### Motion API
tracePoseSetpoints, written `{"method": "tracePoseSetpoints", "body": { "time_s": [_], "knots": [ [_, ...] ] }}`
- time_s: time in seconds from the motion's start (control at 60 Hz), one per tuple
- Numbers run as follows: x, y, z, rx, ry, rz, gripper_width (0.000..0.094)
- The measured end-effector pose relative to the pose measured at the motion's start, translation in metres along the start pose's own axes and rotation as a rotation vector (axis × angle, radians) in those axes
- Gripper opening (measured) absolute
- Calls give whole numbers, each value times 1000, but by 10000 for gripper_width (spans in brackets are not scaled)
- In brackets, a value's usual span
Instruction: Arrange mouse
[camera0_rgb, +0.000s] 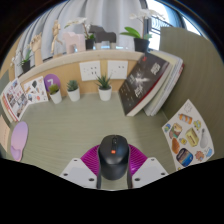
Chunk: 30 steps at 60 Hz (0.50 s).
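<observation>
A black computer mouse (114, 157) with a small orange mark on its top sits between the two fingers of my gripper (113, 164). The magenta pads (93, 159) press against both of its sides, so the gripper is shut on it. The mouse is held over the pale green desk top (90, 125). Its underside and rear are hidden by the fingers.
A low shelf wall (95, 68) at the back carries three small potted plants (74, 90). A dark book or magazine (150, 80) leans at the back right. A picture sheet (187, 138) lies on the right, a purple pad (17, 138) and cards on the left.
</observation>
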<state>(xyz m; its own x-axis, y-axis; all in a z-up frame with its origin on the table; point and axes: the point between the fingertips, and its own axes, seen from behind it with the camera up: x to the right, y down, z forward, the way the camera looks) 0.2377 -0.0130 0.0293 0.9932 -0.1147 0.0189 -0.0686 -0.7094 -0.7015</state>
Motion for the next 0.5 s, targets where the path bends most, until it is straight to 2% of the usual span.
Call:
{"method": "tracePoseSetpoints", "body": {
  "time_s": [0.183, 0.333, 0.433, 0.5],
  "knots": [
    [-103, -110, -90, 205, -11, -9, 350],
    [-220, -180, -166, 360, -52, -18, 349],
    [-301, -203, -184, 403, -108, -26, 347],
    [-351, -202, -174, 391, -138, -48, 348]
  ]
}}
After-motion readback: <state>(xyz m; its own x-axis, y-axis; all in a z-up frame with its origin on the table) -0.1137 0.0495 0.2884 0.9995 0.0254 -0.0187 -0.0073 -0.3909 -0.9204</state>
